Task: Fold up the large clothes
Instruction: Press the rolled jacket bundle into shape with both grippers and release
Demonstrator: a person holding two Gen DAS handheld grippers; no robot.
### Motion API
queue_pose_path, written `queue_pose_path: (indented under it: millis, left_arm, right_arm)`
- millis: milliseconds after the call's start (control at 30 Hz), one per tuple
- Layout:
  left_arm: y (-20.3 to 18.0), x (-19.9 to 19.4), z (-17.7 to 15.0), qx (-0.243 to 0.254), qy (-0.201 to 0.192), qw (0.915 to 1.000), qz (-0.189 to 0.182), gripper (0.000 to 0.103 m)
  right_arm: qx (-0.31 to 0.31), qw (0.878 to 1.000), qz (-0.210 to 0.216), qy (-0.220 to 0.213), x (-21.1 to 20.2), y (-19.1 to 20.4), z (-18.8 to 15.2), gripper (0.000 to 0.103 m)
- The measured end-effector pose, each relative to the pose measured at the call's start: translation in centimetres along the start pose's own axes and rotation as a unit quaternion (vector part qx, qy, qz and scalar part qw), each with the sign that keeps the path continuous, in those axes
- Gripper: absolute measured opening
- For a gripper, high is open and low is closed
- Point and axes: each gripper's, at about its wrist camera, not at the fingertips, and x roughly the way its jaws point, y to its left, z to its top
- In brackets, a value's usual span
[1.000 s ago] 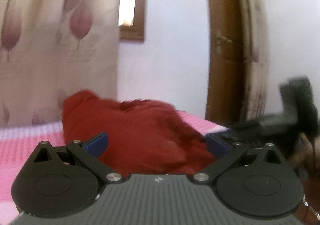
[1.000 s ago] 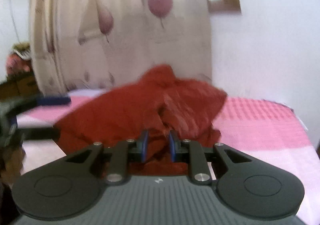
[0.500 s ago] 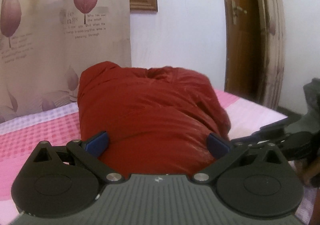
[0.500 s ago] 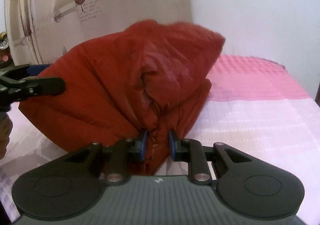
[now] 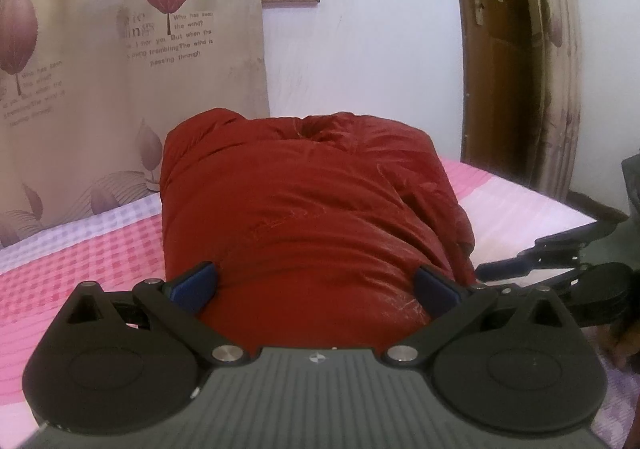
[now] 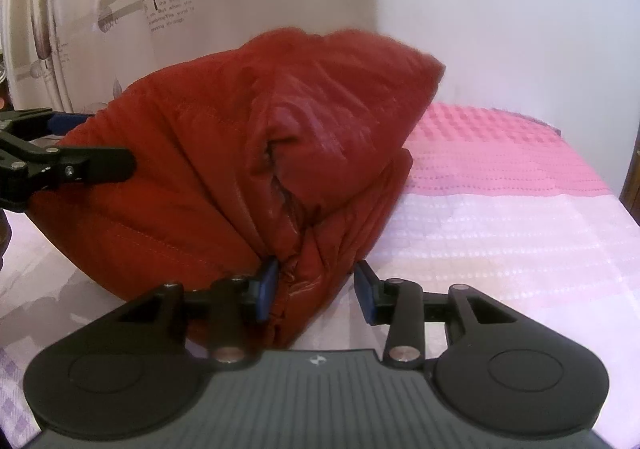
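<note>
A puffy red jacket [image 5: 304,209] lies bundled in a thick heap on the pink checked bedcover [image 5: 80,257]. My left gripper [image 5: 314,287] is open wide, its blue pads on either side of the jacket's near edge. In the right wrist view the jacket [image 6: 224,153] fills the middle. My right gripper [image 6: 316,285] has its jaws parted, with a fold of the jacket's edge between them, touching the left pad only. The left gripper also shows at the left edge of the right wrist view [image 6: 60,161], and the right gripper at the right of the left wrist view [image 5: 560,269].
A leaf-print curtain [image 5: 120,69] hangs behind the bed. A wooden door [image 5: 500,69] stands at the right, a white wall [image 5: 380,49] between them. The bedcover [image 6: 500,189] stretches to the right of the jacket.
The jacket has come down and settled on the bed in a heap. My right gripper was shut on the jacket's edge and has now opened. My left gripper stayed open.
</note>
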Motion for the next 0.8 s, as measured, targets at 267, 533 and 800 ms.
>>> queue_pose_path:
  millis: [267, 533, 800]
  left_arm:
    - [-0.03, 0.27, 0.16, 0.003, 0.010, 0.9999, 0.003, 0.103]
    - [-0.07, 0.40, 0.12, 0.009, 0.015, 0.9998, 0.005, 0.103]
    - [0.00, 0.62, 0.09, 0.012, 0.025, 0.9996, 0.010, 0.103]
  right_arm:
    - [0.000, 1.000, -0.008, 0.000, 0.09, 0.22, -0.07, 0.045]
    - [0.004, 1.000, -0.015, -0.002, 0.08, 0.01, -0.12, 0.052]
    - [0.017, 1.000, -0.020, -0.001, -0.10, -0.36, 0.05, 0.061]
